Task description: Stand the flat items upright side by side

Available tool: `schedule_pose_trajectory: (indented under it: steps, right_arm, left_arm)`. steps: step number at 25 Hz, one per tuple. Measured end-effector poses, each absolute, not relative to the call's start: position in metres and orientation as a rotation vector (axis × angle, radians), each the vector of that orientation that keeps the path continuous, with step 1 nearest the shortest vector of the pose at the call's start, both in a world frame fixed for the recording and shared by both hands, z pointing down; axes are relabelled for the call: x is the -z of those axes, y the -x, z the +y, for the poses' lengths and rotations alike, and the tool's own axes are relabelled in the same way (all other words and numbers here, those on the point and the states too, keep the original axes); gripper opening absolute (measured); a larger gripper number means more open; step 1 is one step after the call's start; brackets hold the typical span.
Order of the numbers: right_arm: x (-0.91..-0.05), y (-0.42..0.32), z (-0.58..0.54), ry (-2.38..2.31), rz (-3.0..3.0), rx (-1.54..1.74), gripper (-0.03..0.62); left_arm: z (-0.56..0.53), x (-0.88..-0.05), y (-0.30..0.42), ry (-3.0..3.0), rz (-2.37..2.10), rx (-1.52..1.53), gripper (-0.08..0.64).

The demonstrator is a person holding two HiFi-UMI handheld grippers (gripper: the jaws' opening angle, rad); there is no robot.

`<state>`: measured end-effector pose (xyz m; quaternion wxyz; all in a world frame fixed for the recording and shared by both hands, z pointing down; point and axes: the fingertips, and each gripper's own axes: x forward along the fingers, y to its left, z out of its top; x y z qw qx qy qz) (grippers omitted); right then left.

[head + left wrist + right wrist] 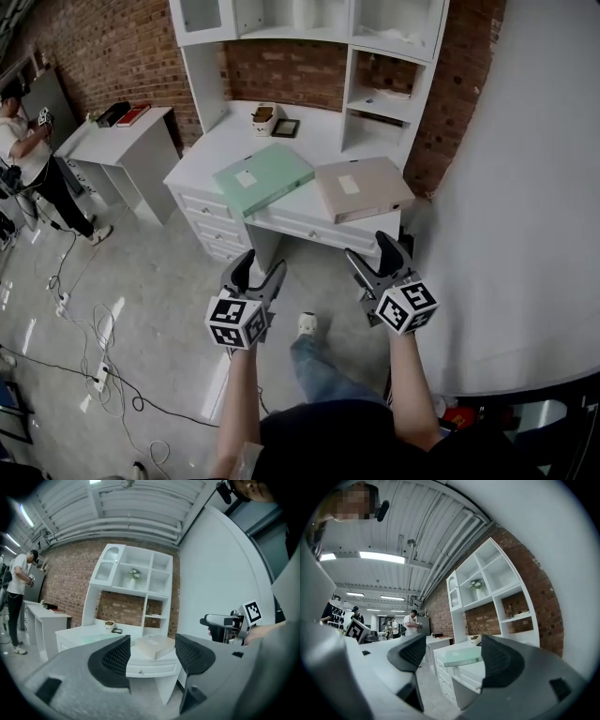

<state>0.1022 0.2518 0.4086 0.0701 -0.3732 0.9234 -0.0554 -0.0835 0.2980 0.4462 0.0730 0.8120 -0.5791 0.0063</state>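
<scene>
- Head view: green binder [264, 176] and beige binder [364, 187] both lie flat, next to each other on the white desk [211, 155]. The left gripper [262, 264] and right gripper [372, 248] are in the air short of the desk, well apart from both binders.
- Left gripper view: jaws wide apart, nothing between the pads. The beige binder shows beyond the gap, flat.
- Right gripper view: jaws wide apart, empty. The green binder is ahead, flat.
- Progress, judged: nothing stood up yet; both binders are left to do.
</scene>
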Motion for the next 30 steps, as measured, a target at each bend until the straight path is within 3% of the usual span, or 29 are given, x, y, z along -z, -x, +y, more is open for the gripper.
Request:
schedule_pose_trajectory:
  steps: [17,30]
  right_arm:
    - [-0.437,0.001,-0.095,1.164,2.894,0.264,0.350]
    - [-0.446,-0.005,-0.174,1.273,2.820,0.354,0.348]
  left_arm:
    - [-0.043,-0.464,0.181,-2.399,-1.763,-0.135,0.270]
    - [-0.138,-0.471,0.152,-2.500,-1.559,-0.210,0.270]
